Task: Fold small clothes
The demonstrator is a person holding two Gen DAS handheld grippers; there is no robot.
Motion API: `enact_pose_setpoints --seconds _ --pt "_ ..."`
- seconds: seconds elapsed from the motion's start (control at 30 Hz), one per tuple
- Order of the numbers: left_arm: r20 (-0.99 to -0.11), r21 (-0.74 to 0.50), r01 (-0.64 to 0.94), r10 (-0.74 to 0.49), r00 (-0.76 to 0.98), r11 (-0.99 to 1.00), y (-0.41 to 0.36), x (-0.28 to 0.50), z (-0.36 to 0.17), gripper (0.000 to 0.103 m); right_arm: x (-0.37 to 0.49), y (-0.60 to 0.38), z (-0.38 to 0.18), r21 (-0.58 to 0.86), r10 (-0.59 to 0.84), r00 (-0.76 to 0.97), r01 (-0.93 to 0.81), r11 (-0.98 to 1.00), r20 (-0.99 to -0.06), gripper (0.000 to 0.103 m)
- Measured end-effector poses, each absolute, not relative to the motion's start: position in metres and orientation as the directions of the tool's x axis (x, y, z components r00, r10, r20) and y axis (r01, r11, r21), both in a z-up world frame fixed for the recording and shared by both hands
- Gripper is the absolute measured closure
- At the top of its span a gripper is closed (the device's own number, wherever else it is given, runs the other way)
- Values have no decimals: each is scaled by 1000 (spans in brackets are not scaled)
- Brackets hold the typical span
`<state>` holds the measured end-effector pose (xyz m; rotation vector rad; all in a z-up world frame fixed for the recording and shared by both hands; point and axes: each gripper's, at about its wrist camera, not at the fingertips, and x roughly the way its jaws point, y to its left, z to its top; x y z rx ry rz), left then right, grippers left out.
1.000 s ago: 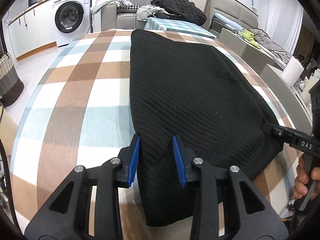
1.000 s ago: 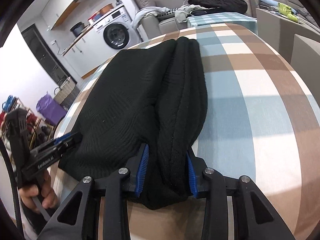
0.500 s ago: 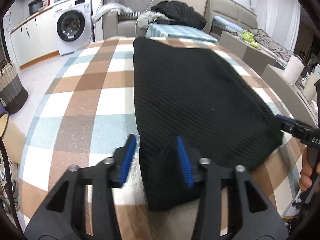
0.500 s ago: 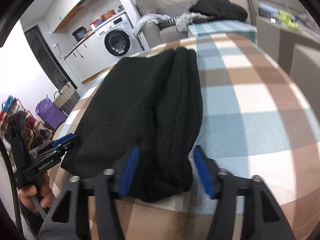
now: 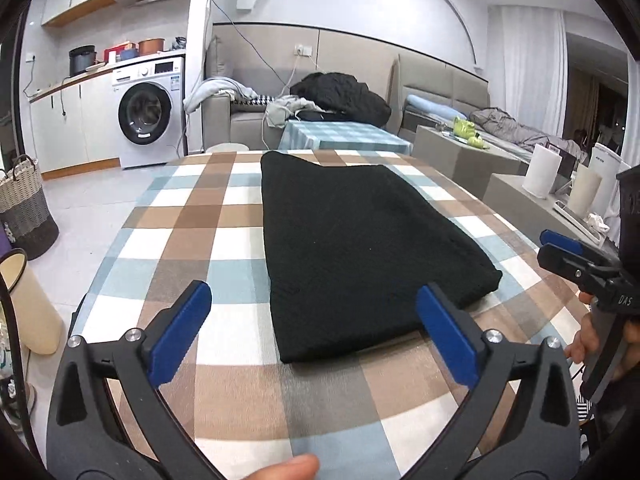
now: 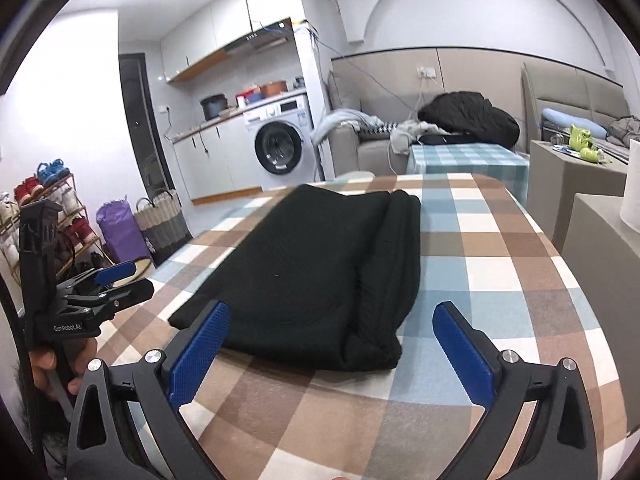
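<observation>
While both sets of tongs stand spread wide and grip nothing, the black knit garment [image 5: 352, 248] lies folded flat on the checked surface [image 5: 224, 216], just ahead of them and apart from their blue pads.

From the left tongs [image 5: 316, 332], the garment reads as one smooth dark slab, its near edge between the two pads; the right tongs [image 5: 576, 260] show at the right border, held by a hand [image 5: 584, 344], with white paper rolls [image 5: 540, 172] on a low grey block behind. A fingertip shows at the bottom edge.

From the right tongs [image 6: 332, 344], the garment [image 6: 316, 272] shows what the other view hides: its right side is a thick rolled fold of several layers, ending in a rounded bulge at the near corner. The left tongs [image 6: 108, 284] appear at the left border, wide too, above a shoe rack [image 6: 44, 200], a purple bag [image 6: 120, 228] and a woven basket [image 6: 164, 220].

That surface is a cloth of brown, blue and white squares [image 6: 500, 248]. Behind it stand a front-loading washing machine [image 5: 150, 116] under a counter with pots, a grey sofa [image 5: 240, 116] heaped with clothes, among them a black jacket [image 5: 344, 96], and a smaller checked table [image 5: 344, 138].
</observation>
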<state>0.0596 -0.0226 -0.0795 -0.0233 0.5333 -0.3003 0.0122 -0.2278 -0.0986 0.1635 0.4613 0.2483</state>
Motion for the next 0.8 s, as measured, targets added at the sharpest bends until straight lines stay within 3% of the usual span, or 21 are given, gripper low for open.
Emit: enact_pose_setpoints --seconds 0.17,0.8 --pt "-457 -135 268 -300 838 954 -14 43 -83 1 1 -226 -102 217 283 879 -213 953 -384 0" --pt "-459 -128 283 -310 833 950 -14 48 -105 1 -2 -230 -119 243 305 875 -225 944 -377 0"
